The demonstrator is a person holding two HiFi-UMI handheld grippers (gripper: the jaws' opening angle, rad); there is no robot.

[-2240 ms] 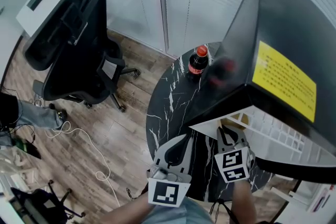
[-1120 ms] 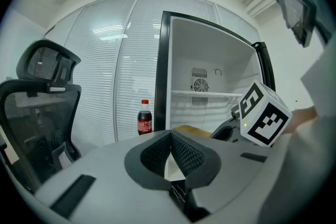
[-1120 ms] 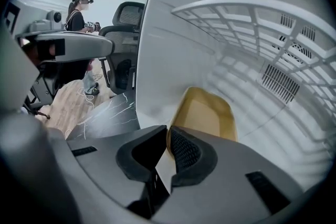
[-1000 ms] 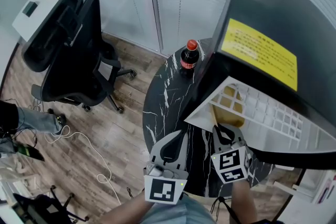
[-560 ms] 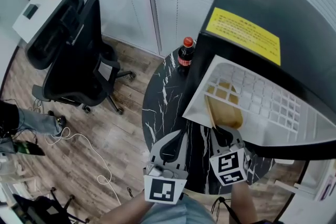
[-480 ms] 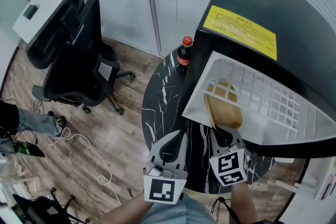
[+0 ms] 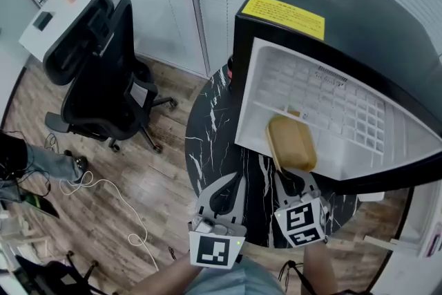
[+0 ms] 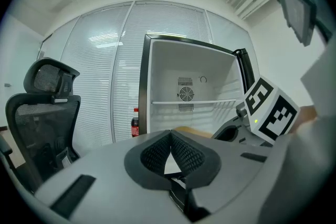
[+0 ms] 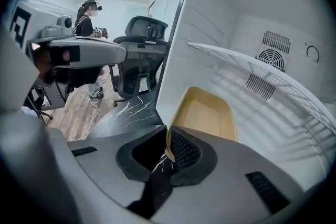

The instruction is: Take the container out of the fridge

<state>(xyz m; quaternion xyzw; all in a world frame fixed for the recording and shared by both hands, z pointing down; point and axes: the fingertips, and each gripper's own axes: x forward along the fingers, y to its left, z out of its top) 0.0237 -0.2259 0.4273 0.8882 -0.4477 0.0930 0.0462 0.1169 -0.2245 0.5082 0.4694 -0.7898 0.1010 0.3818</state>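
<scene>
- The right gripper (image 7: 291,179) is clamped on the near rim of the tan container (image 7: 291,143). The right gripper view shows this best: the thin edge sits pinched between the two dark pads (image 9: 182,150).
- In the head view the container lies at the open front of the black fridge (image 7: 359,17), on its white floor, with the near end towards the person.
- The right gripper view shows more: the container (image 9: 203,113) is an empty, shallow tray under the wire shelf (image 9: 252,68), with a person (image 9: 86,21) standing far behind.
- The left gripper (image 7: 231,184) hovers over the round black marble table (image 7: 214,141), just beside the right one. Its own view shows its jaws pressed together with nothing between them.
- Only the left gripper view shows the cola bottle (image 8: 135,124), which stands on the table left of the fridge, and the fan grille (image 8: 185,94) on the back wall.
- An office chair (image 7: 97,72) stands on the wooden floor, well apart from the table.
</scene>
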